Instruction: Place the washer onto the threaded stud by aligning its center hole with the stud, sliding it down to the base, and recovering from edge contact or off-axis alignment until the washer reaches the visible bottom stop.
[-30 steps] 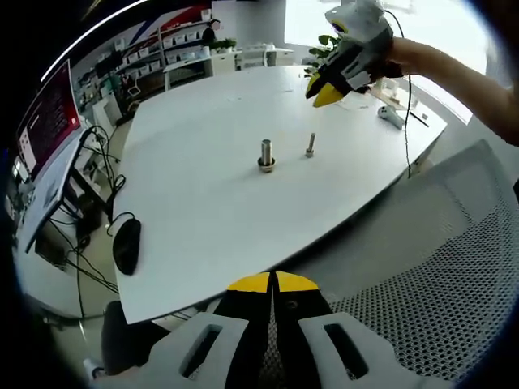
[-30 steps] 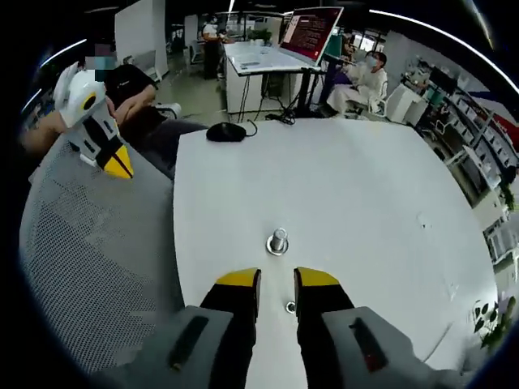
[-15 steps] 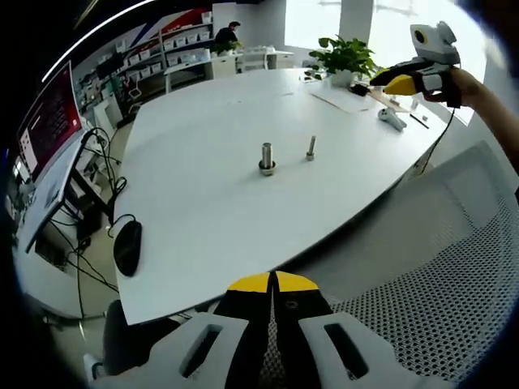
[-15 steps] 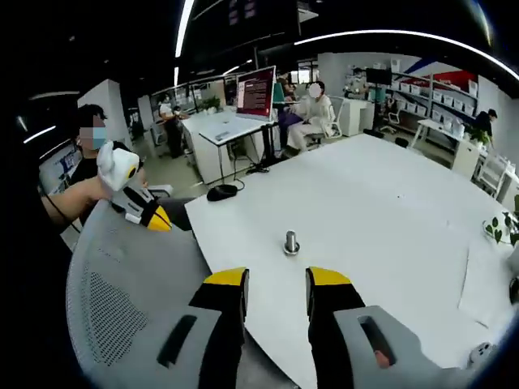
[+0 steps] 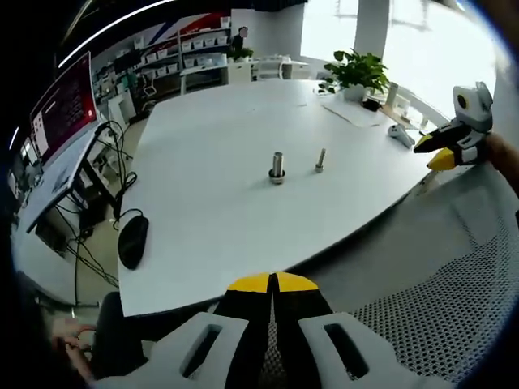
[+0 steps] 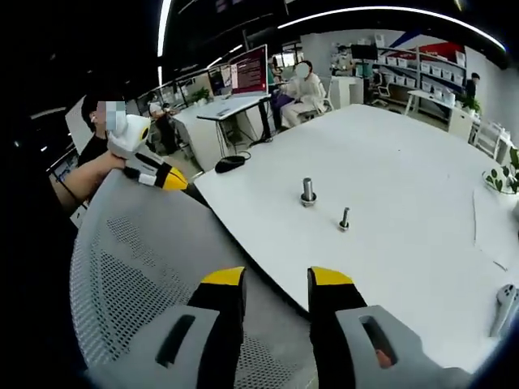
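While both hand-held grippers hang back over the mesh chair, well apart from the work, we judge the task settled or not begun. Our left hand-held gripper has its jaws pressed together on nothing; our right hand-held gripper holds its jaws apart, empty. On the white table stands the stud with what looks like a washer around its base, though we cannot tell surely. A smaller bolt stands just beside it, and a mouse lies near the edge.
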